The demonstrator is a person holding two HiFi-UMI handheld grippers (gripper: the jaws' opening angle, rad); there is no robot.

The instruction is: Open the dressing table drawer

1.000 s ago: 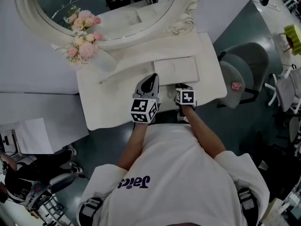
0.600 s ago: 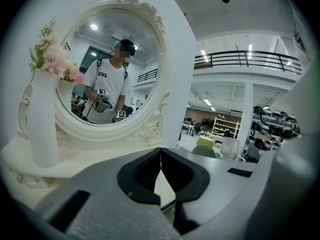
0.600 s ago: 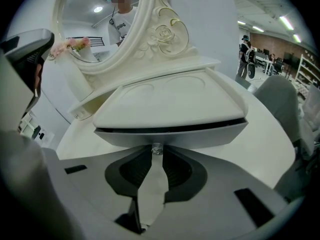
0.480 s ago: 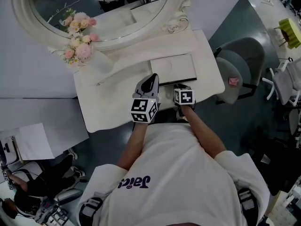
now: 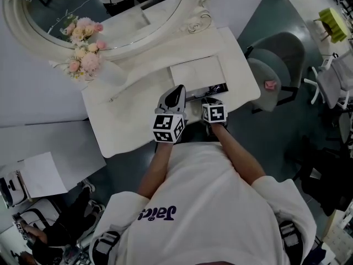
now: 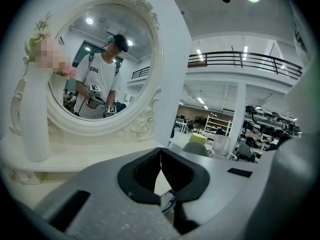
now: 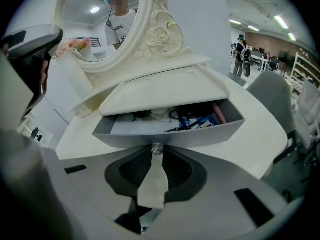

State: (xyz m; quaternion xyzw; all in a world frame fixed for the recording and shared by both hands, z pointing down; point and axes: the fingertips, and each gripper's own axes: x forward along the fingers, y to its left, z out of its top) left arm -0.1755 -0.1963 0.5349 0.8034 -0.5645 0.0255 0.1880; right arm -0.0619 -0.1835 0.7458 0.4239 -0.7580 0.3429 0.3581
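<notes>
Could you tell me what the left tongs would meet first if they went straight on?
The left tongs would probably meet the tabletop just before the mirror frame's carved base; depth is unclear.

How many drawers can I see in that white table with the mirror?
1. A shallow grey drawer, partly open, sits at the front of the white dressing table; the right gripper grips its small clear knob. More drawers may be hidden below the tabletop.

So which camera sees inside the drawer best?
The right gripper view: it looks straight into the open drawer, clutter showing. The head view catches only a dark sliver; the left gripper view faces the mirror instead.
</notes>
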